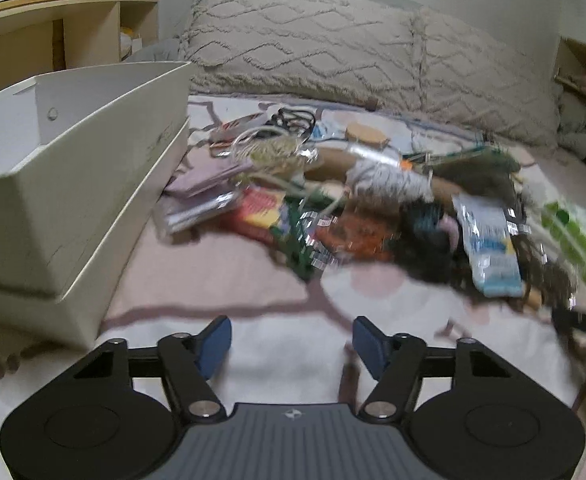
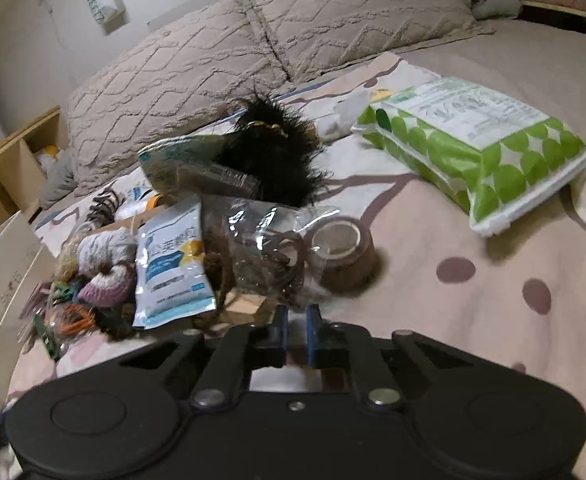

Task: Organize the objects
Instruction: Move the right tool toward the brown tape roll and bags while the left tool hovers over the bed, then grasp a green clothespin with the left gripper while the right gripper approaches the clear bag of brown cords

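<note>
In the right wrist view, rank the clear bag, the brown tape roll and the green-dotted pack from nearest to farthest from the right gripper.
From the right gripper:
1. Clear bag, directly ahead at the fingertips.
2. Brown tape roll, just beyond, slightly right.
3. Green-dotted pack, far right.

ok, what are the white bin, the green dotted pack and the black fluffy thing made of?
White bin: looks like matte rigid plastic or coated board; flat thin walls, sharp edges. Green dotted pack: glossy plastic film; it shines and creases softly. Black fluffy thing: feathers or faux fur; wispy strands stick out, can't tell which.
</note>
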